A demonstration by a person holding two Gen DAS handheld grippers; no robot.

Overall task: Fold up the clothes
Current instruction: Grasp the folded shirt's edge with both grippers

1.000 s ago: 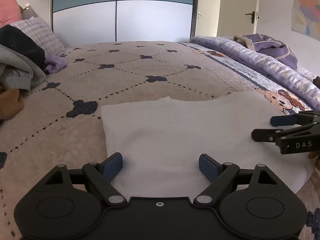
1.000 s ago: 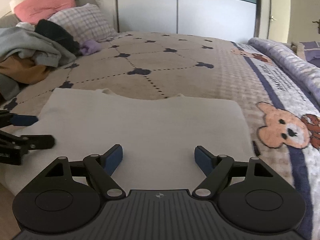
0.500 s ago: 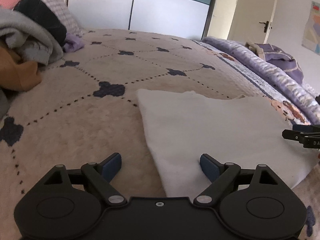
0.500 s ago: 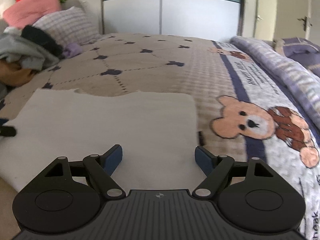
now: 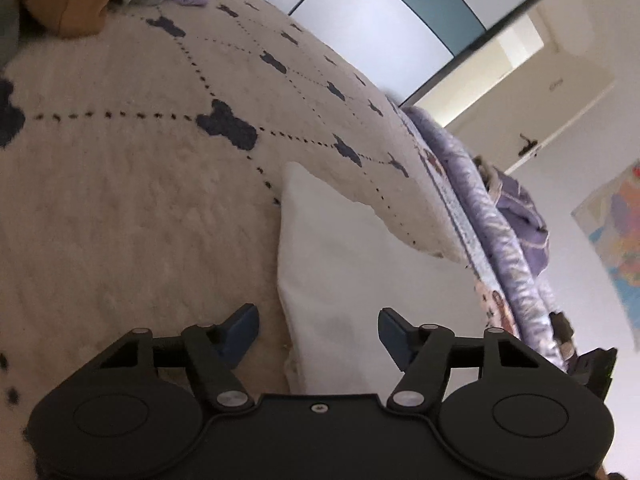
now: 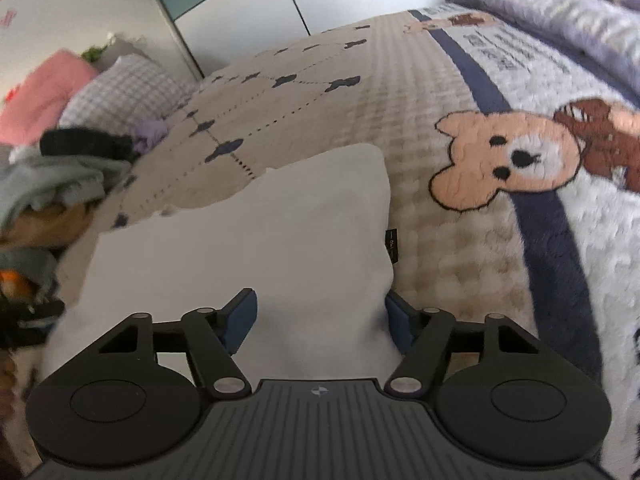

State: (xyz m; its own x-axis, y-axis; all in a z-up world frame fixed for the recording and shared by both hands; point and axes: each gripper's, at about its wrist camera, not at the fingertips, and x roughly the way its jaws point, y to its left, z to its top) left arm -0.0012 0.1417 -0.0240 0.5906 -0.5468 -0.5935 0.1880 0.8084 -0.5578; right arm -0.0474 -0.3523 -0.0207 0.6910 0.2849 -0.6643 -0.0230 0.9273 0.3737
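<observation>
A white folded garment (image 5: pixel 360 264) lies flat on the beige quilted bedspread (image 5: pixel 120 200). My left gripper (image 5: pixel 318 326) is open and straddles the garment's near left corner, its left finger over the bedspread. My right gripper (image 6: pixel 320 312) is open over the garment's (image 6: pixel 260 240) near right corner, with the garment's right edge just inside the right finger. A small dark label (image 6: pixel 391 245) sticks out of that edge. The right gripper's tip (image 5: pixel 596 368) shows at the left wrist view's right edge.
A pile of grey, brown and dark clothes (image 6: pixel 52 184) lies at the left, with a checked pillow (image 6: pixel 120 96) and a pink one (image 6: pixel 36 92) behind. A purple blanket (image 5: pixel 500 232) runs along the bed's right side. A bear print (image 6: pixel 508 156) lies right of the garment.
Both grippers have moved apart to the garment's near corners and tilted, the left one rolling strongly. Both stay open. The garment has not moved.
</observation>
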